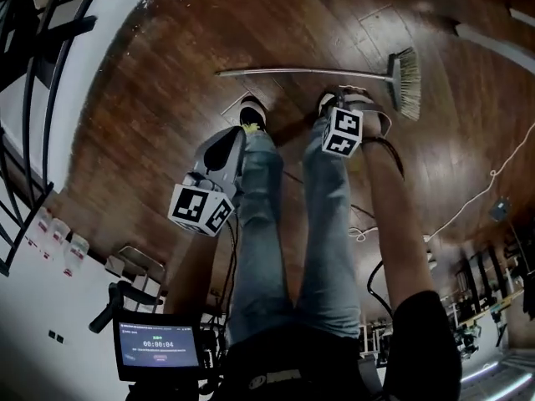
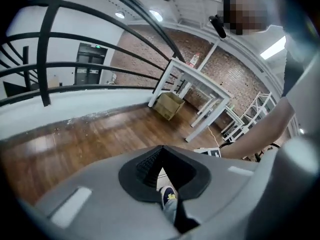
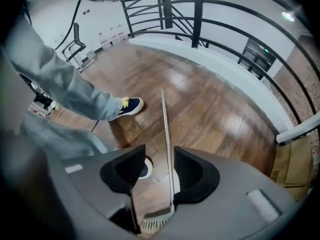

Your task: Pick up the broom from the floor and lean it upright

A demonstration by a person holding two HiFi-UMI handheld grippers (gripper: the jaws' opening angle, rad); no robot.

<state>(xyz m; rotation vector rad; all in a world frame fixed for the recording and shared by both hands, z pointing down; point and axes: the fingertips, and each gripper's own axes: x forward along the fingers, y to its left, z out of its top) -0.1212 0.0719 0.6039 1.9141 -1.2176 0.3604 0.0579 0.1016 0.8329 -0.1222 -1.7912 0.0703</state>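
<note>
Right gripper (image 3: 158, 151) gapes wide above the broom (image 3: 164, 119) on the floor (image 3: 215, 109), touching nothing; left gripper (image 2: 161, 153) closed, empty.

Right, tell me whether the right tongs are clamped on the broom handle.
No, the right tongs stand open above the broom, which lies flat on the floor, its handle showing through the gap untouched.

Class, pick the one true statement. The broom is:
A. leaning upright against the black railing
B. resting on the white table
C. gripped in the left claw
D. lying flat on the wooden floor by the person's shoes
D: the broom lies flat on the wooden floor just beyond the person's shoes, and the open right claw is not gripping it.
</note>
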